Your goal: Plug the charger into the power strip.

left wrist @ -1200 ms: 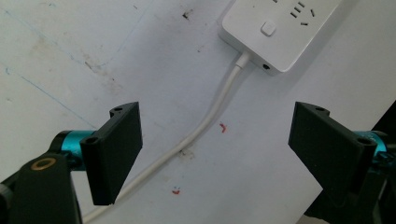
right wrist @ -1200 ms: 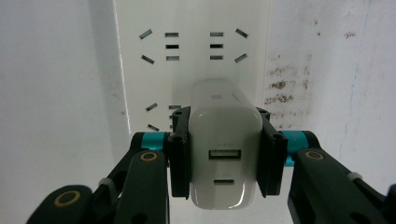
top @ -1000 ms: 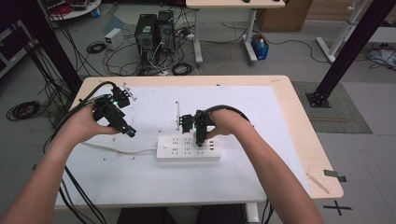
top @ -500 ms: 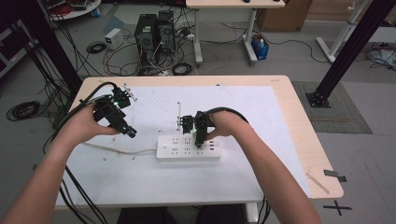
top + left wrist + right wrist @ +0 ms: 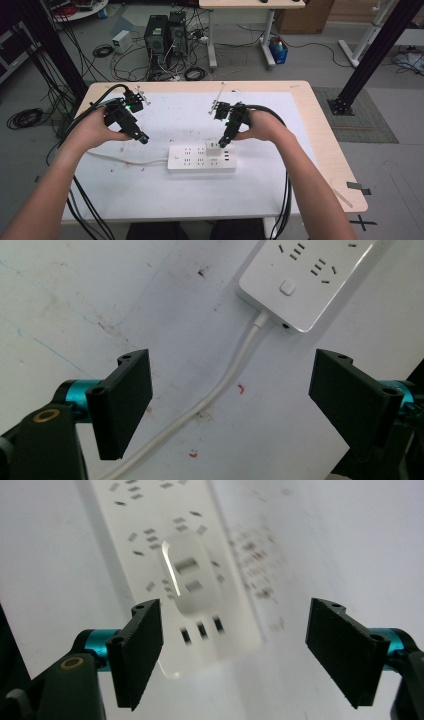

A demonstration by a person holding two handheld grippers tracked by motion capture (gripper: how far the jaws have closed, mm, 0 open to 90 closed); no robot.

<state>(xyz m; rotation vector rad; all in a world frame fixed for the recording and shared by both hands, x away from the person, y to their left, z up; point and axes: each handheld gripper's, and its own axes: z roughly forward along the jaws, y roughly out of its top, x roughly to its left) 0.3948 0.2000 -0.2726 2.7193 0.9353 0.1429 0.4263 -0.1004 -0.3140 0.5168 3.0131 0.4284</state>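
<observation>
A white power strip (image 5: 201,158) lies flat near the middle of the white table top (image 5: 165,200), its white cord (image 5: 120,160) running off to the left. A small white plug adapter (image 5: 213,146) sits in its upper right sockets, also blurred in the right gripper view (image 5: 190,575). My right gripper (image 5: 224,143) hangs just above that adapter, jaws wide apart and holding nothing (image 5: 235,655). My left gripper (image 5: 142,139) hovers left of the strip, open over the cord (image 5: 220,390) and the strip's switch end (image 5: 300,280).
The table's back edge (image 5: 200,86) is bare wood. Black gripper cables (image 5: 80,200) trail off the front left and right. Beyond the table on the floor stand computer towers (image 5: 165,30) amid tangled cables. A black frame post (image 5: 370,55) stands at right.
My right gripper has lifted slightly away from the adapter. The left gripper has hardly moved.
</observation>
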